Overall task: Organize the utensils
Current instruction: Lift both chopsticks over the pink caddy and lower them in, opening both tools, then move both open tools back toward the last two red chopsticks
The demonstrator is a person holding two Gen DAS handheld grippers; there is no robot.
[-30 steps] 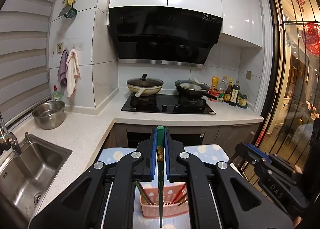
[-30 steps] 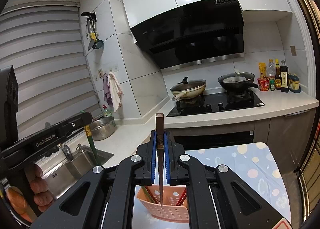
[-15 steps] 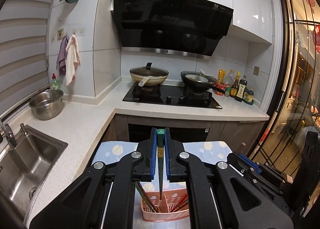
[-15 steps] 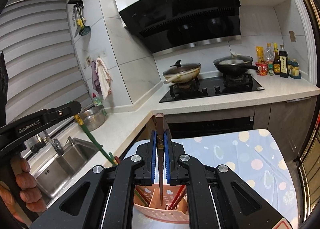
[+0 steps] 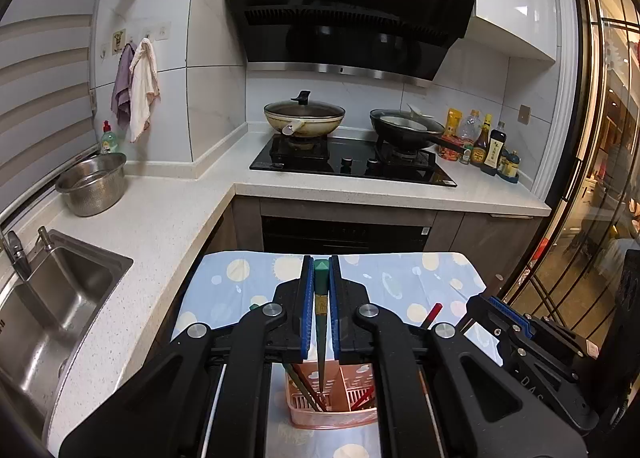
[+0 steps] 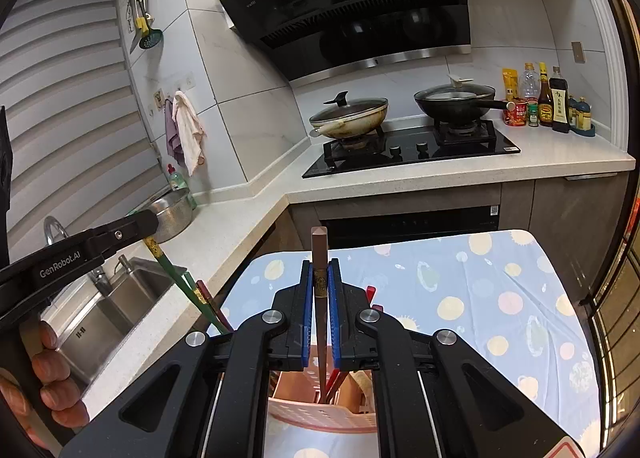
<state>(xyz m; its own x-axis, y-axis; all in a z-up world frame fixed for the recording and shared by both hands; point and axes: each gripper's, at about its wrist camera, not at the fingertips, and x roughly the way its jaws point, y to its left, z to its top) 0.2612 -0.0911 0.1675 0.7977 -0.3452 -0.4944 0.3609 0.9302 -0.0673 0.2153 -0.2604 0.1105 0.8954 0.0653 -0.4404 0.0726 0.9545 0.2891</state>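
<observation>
Two tools above a table [image 5: 400, 278] with a blue dotted cloth, kitchen worktop, stove and sink [image 5: 60, 298] behind. Near the table's front edge, a pink slotted basket [image 5: 332, 406], several chopsticks leaning inside. Left tool [image 5: 320, 298] clamped on a green chopstick [image 5: 320, 322], blue pads pressed against both its sides, thin tip down in the basket's middle part. Right tool [image 6: 320, 294] likewise clamped on a brown chopstick [image 6: 319, 298], tip dipping into the basket [image 6: 320, 414] among red sticks. At the right view's left edge, a hand [image 6: 52, 378] gripping the left tool's handle.
</observation>
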